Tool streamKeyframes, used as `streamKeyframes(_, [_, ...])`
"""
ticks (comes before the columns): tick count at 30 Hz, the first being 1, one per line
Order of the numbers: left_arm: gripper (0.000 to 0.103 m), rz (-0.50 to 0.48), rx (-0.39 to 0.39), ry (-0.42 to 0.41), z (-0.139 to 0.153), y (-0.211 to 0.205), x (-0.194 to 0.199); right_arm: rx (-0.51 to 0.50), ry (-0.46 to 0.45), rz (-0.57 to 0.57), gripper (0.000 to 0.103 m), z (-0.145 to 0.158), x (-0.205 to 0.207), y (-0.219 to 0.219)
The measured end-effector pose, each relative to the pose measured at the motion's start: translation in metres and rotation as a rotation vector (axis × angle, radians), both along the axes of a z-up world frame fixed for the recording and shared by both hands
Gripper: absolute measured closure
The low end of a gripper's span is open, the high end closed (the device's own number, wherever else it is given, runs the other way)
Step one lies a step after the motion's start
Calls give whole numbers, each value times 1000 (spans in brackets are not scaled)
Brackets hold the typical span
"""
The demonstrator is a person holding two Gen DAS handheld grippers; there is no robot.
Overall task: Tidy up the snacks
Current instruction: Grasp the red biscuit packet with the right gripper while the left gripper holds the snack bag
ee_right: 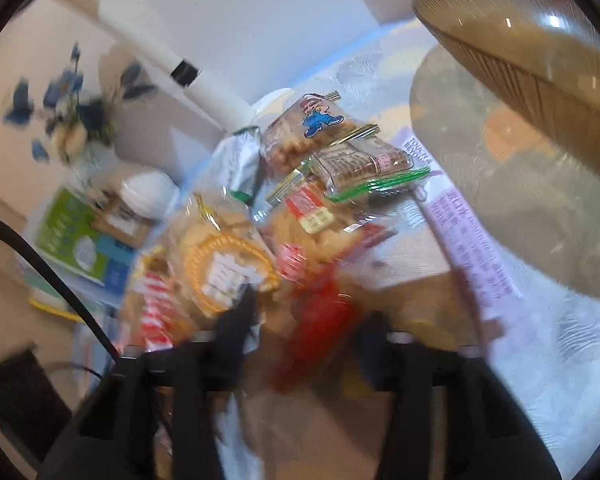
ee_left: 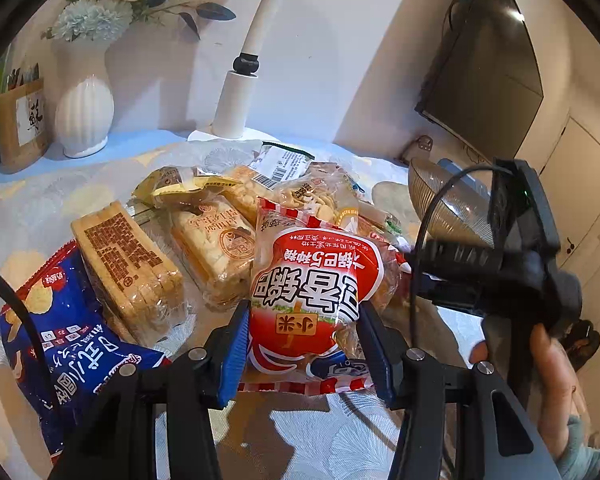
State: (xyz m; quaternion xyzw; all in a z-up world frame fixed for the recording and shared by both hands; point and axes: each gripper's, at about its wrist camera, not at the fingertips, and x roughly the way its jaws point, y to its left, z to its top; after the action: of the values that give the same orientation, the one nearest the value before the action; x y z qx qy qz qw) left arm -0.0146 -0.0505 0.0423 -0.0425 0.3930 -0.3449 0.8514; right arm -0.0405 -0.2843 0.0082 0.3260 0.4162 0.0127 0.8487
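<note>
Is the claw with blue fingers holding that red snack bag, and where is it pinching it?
Yes. The left claw pinches the red snack bag by its lower end, one blue pad on each side. The right claw's picture is too blurry to tell.

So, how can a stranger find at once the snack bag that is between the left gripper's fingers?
Start at the white ribbed vase at the back of the patterned table, then come forward over the snack pile. At its front edge, between the blue pads of the left gripper, is a red-and-white bag. Its neighbours are tan cracker packs and a dark blue bag.
</note>
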Motion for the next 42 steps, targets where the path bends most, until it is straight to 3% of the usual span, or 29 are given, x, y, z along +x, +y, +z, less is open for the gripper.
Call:
streamKeyframes(8, [52, -39, 24, 16, -4, -8, -1, 38, -5, 164, 82, 9, -55, -24])
streamKeyframes(10, [51, -49, 41, 8, -4, -12, -3, -3, 18, 228, 81, 11, -57, -28])
streamKeyframes(12, [48, -54, 46, 2, -4, -14, -4, -114, 55, 188, 69, 15, -61, -37])
streamKeyframes(14, [36, -58, 52, 10, -6, -16, -3, -204, 69, 94, 69, 24, -72, -50])
streamKeyframes(18, [36, -58, 51, 11, -6, -15, -3, -97, 8, 61, 66, 32, -101, -57])
streamKeyframes(19, [43, -55, 57, 10, -7, -16, -3, -79, 7, 57, 63, 30, -106, -56])
streamKeyframes(22, [50, -52, 68, -3, -7, -17, -5, -25, 52, 9, 45, 19, -114, -50])
streamKeyframes(26, [51, -52, 80, -22, -6, -17, -7, 18, 69, -38, 43, 18, -109, -52])
streamKeyframes(29, [51, -53, 78, -20, -7, -17, -7, -72, 56, -83, 43, 35, -111, -58])
streamKeyframes(31, [51, -53, 77, -17, -7, -17, -7, -104, 107, -48, 39, 34, -111, -58])
streamKeyframes(35, [51, -53, 79, -18, -6, -17, -7, -26, 148, 66, 39, 19, -111, -38])
streamKeyframes(39, [51, -53, 75, -14, -6, -17, -7, -162, 102, 63, 39, 23, -87, -17])
streamKeyframes(42, [51, -51, 69, -7, -7, -16, -6, -191, 87, 52, 38, 18, -63, -14])
